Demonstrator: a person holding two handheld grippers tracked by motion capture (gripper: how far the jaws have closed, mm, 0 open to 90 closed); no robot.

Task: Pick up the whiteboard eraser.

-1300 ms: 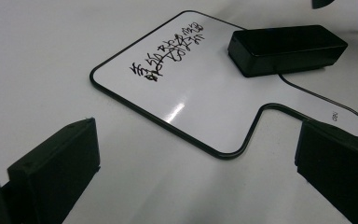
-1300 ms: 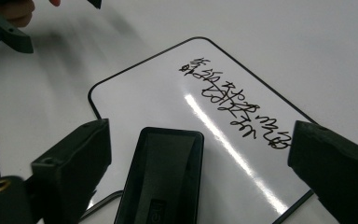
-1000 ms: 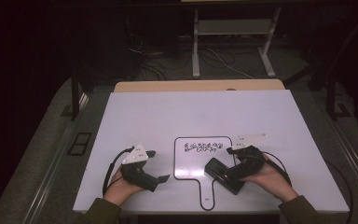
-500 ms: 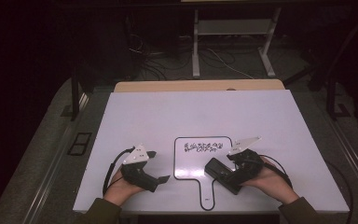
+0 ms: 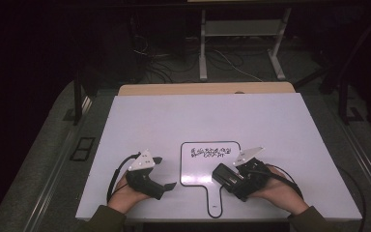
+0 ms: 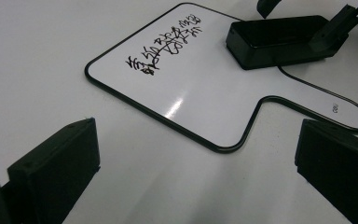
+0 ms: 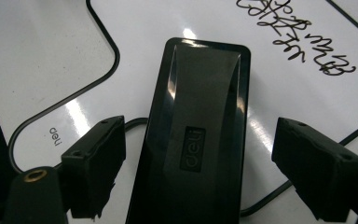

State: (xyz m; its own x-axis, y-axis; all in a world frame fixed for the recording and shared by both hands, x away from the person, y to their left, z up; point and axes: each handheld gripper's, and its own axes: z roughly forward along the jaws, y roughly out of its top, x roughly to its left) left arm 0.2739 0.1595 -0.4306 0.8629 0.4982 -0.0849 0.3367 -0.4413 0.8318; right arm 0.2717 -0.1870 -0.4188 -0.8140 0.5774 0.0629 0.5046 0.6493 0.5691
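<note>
1. Dark floor with cables and a metal stand (image 5: 241, 41) lies beyond the white table (image 5: 174, 121) in the high view. We see a small paddle-shaped whiteboard (image 5: 198, 169) near the table's front edge, with black writing (image 5: 211, 152) near its top. Our left gripper (image 5: 160, 172) rests on the table just left of the board, jaws apart and empty. Our right gripper (image 5: 229, 176) sits at the board's right edge, with a black eraser (image 5: 224, 175) lying on the board between its jaws.

2. In the left gripper view, the two jaws stand wide apart over bare table, holding nothing. Ahead lies the whiteboard (image 6: 205, 88), its handle (image 6: 321, 105) pointing right, and the eraser (image 6: 279, 39) rests on its far side.

3. In the right gripper view, the eraser (image 7: 196, 135) lies lengthwise between the jaws, which are spread with a visible gap on both sides, not touching it. It rests on the whiteboard (image 7: 144, 46), and the writing (image 7: 298, 37) is beyond it.
</note>
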